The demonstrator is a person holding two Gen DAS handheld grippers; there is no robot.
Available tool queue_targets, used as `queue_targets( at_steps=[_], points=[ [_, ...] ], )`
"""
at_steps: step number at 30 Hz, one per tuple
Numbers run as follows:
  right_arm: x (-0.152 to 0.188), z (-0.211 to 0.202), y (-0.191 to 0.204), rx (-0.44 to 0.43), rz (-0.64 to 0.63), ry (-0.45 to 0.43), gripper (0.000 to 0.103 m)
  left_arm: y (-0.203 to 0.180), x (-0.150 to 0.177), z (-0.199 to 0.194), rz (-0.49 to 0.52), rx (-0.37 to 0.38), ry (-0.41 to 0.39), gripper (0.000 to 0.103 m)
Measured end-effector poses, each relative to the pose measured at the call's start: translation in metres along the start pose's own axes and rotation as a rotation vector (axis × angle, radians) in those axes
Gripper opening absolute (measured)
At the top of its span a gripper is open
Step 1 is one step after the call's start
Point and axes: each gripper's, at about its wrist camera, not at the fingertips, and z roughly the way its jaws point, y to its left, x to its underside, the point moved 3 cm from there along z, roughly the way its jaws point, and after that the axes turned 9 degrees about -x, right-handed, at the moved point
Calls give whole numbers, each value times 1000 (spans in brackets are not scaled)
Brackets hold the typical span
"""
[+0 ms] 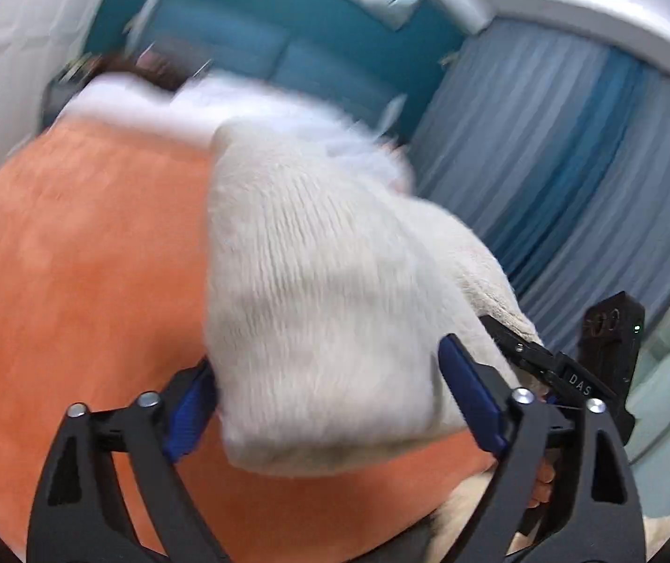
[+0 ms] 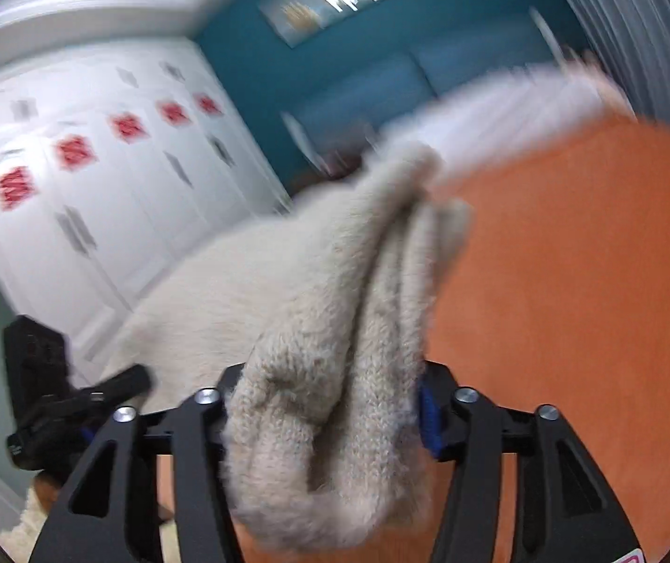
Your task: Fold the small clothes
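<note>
Your left gripper [image 1: 330,399] stands with its blue pads [image 1: 468,396] spread wide; the cream knit garment [image 1: 316,281] hangs between them, but the right pad shows clear of the cloth, so I read no clamp there. Your right gripper [image 2: 321,403] has a thick bunch of the same knit [image 2: 330,375] filling the gap between its jaws. Whether the pads truly press on it I cannot tell (the bundle hides one pad and most of the other).

The garment is lifted off the orange bedspread [image 1: 77,258], draped forward from both tools. In the right wrist view its folds run lengthwise away from the jaws, towards the white bedding [image 2: 522,108] at the far end, so the long axis lies along your line of reach. Both frames are blurred, and the hem and neck cannot be told apart.

In my judgement the step in hand is laying the piece out. Take a firm hold on two matching corners before you carry it further, keep both tools level, and lower the far end onto the bedspread first so the knit settles flat without doubling under.
</note>
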Motion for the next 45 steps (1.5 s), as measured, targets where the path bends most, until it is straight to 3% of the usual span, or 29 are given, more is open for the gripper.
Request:
queue_targets(
  at_steps=[2,3,6,8,12,17,18,19,20,22,25,29,31,33,34,37,39,42,45],
  points=[
    [55,33,-44,149,126,147,56,46,38,33,-57,-156,124,86],
    [74,35,-54,158,154,173,56,66,54,41,-105,-190,160,86],
    [82,34,-54,161,130,176,58,102,65,43,-259,-129,158,88],
    [66,43,-50,162,86,187,74,114,54,51,-334,-88,140,91],
    [36,84,-64,127,114,215,86,127,42,87,-376,-49,149,95],
    [57,161,-110,152,314,373,84,150,47,142,-471,-3,307,94],
    [64,171,-117,113,377,382,74,152,52,150,-503,36,328,89],
    [65,173,-118,79,400,354,64,152,53,153,-515,65,320,77],
    [61,175,-116,46,405,341,42,150,52,153,-508,63,312,74],
    [47,170,-105,44,367,318,34,139,43,144,-464,72,280,58],
    [16,146,-73,-8,211,244,31,112,16,123,-338,112,200,54],
    [-3,123,-75,38,126,173,35,96,3,129,-271,134,153,58],
    [6,133,-109,115,158,223,40,97,14,153,-225,60,189,61],
    [19,143,-145,280,212,321,40,100,29,174,-182,-87,262,61],
    [20,135,-149,268,221,296,40,100,31,168,-205,-70,226,62],
    [7,97,-117,259,133,182,40,100,28,138,-234,-109,161,62],
    [7,79,-89,246,38,154,32,89,23,114,-172,-178,95,62],
    [26,86,-64,266,-88,222,28,64,22,101,-38,-296,86,63],
    [56,116,-92,406,-125,353,24,52,37,124,71,-379,172,64]
  ],
)
